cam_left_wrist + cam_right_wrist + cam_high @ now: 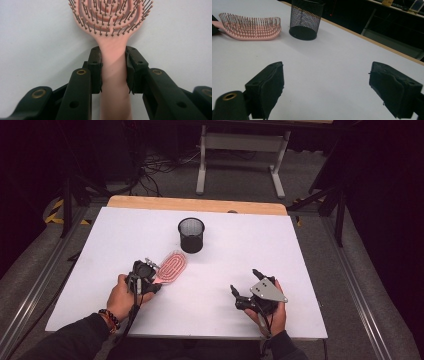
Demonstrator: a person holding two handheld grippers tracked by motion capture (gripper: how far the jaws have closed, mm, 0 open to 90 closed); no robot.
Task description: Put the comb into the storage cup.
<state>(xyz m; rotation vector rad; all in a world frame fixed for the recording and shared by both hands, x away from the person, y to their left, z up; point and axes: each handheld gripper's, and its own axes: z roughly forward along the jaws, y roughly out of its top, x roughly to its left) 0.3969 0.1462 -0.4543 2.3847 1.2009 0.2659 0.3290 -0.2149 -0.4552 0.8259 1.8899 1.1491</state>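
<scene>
- The pink plastic hairbrush with a vented oval head lies bristles-up on the white tabletop, its head just short of the black wire-mesh cup and its handle pointing back toward the person.
- The left gripper has its jaws closed on the handle just below the head, pads pressing both sides; the grasp looks made.
- The brush still rests flat on the surface, so lifting appears not yet done.
- The mesh cup stands upright and looks empty; dropping the brush in, probably handle first, seems to be what remains.
- The right gripper rests well apart on the near right, jaws spread wide with nothing between them.
</scene>
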